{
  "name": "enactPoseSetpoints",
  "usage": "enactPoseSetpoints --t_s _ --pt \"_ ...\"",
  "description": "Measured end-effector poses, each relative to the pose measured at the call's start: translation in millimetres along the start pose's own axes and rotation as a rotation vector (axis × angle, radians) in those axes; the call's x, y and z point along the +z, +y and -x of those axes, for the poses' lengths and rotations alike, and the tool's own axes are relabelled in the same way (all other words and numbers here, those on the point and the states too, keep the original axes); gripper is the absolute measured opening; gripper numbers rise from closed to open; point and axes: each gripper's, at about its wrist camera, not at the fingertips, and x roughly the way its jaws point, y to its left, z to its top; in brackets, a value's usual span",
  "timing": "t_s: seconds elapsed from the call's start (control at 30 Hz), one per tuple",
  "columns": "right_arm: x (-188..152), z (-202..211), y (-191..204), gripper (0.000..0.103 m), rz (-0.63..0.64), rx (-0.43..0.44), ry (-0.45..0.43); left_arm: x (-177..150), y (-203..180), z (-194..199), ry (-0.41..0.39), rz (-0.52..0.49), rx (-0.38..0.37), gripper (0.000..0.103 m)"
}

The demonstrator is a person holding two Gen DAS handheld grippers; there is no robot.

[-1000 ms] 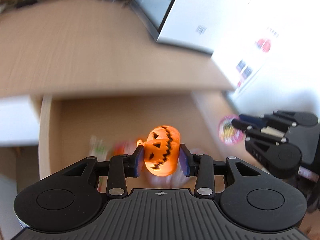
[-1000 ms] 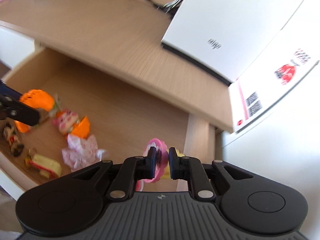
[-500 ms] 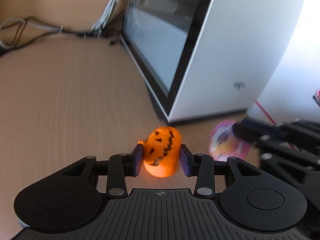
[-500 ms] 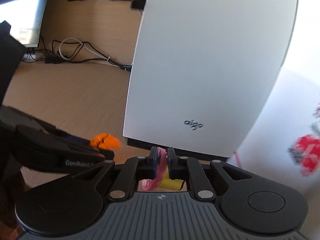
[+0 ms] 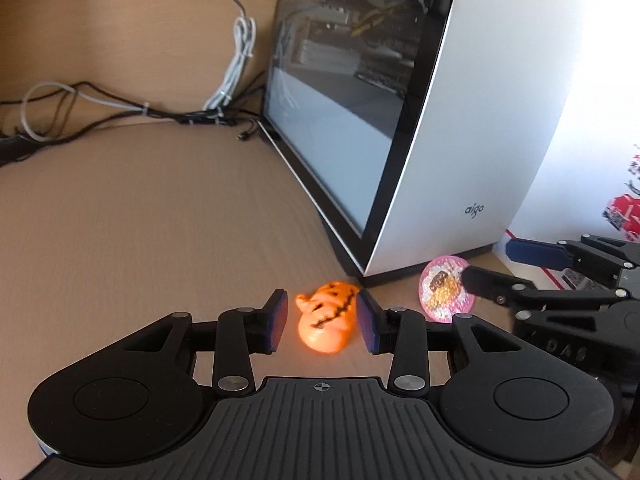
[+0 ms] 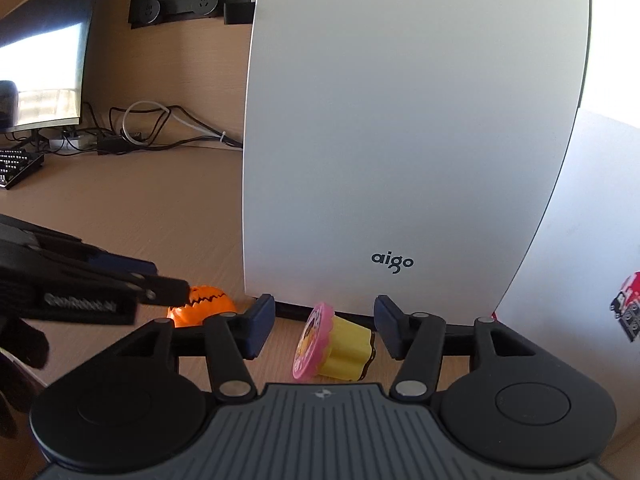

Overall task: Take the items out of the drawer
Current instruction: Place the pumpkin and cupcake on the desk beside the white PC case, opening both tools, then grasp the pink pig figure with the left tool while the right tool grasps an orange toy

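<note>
An orange pumpkin toy (image 5: 326,322) lies on its side on the wooden desk (image 5: 140,240), between the spread fingers of my open left gripper (image 5: 322,322), with gaps on both sides. A pink-topped yellow cupcake toy (image 6: 332,346) lies tipped on the desk between the wide-apart fingers of my open right gripper (image 6: 324,330). In the left wrist view the cupcake toy (image 5: 446,290) shows beside the right gripper (image 5: 516,268). The pumpkin toy (image 6: 202,306) and the left gripper (image 6: 168,290) appear at the left of the right wrist view. The drawer is out of view.
A white computer case (image 6: 400,140) with a glass side panel (image 5: 344,100) stands right behind both toys. Cables (image 5: 120,108) run along the back of the desk. A monitor (image 6: 40,64) and keyboard (image 6: 18,166) sit far left. A white box (image 6: 580,260) stands at the right.
Both grippers carried their toys up from the drawer to the desktop, then opened. The pumpkin and the cupcake now lie released on the desk before the computer case.
</note>
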Motion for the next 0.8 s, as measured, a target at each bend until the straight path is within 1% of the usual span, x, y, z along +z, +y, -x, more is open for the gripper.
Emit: enactPoseSetpoints --t_s 0.07,0.1,0.17,0.23,0.3,0.37,0.4,0.47,0.53,0.6,0.7,0.77,0.8 --pt "0.1 9.6 -1.0 0.055 -0.028 0.008 0.016 -2.8 3.8 17.0 0.009 -0.007 0.001 0.041" --pt "-1.5 16.1 -2.5 0.055 -0.050 0.017 0.028 -5.5 5.4 26.6 0.018 -0.013 -0.012 0.041" --pt "-8.7 33.1 -8.2 0.057 -0.101 0.041 0.061 -14.5 7.2 45.5 0.056 -0.050 -0.080 0.041" --pt "-20.0 47.4 -12.8 0.061 -0.148 0.074 0.101 -33.0 2.0 62.4 0.130 -0.140 -0.171 0.041" --pt "-34.9 55.5 -14.2 0.065 -0.179 0.121 0.163 -58.9 -8.6 70.0 0.240 -0.254 -0.229 0.041" --pt "-49.3 50.6 -6.5 0.067 -0.174 0.185 0.250 -84.8 -18.2 64.6 0.350 -0.348 -0.231 0.042" --pt "-58.4 48.2 -2.3 0.067 -0.164 0.214 0.300 -96.2 -21.5 59.5 0.385 -0.381 -0.223 0.042" --pt "-75.6 39.0 9.2 0.067 -0.142 0.272 0.408 -114.3 -27.2 45.6 0.428 -0.433 -0.198 0.042" --pt "-88.0 31.5 21.5 0.067 -0.121 0.304 0.488 -126.5 -32.5 32.1 0.453 -0.471 -0.181 0.042" --pt "-93.0 28.3 31.6 0.067 -0.095 0.309 0.515 -132.1 -36.2 21.9 0.465 -0.502 -0.193 0.042" --pt "-99.0 27.8 35.0 0.067 -0.089 0.326 0.532 -137.3 -38.3 7.5 0.496 -0.553 -0.216 0.042" --pt "-102.5 24.0 34.0 0.067 -0.097 0.323 0.545 -139.7 -36.5 -3.4 0.523 -0.564 -0.217 0.042" --pt "-104.6 23.1 34.3 0.067 -0.100 0.319 0.551 -140.7 -35.0 -8.6 0.532 -0.562 -0.214 0.044"
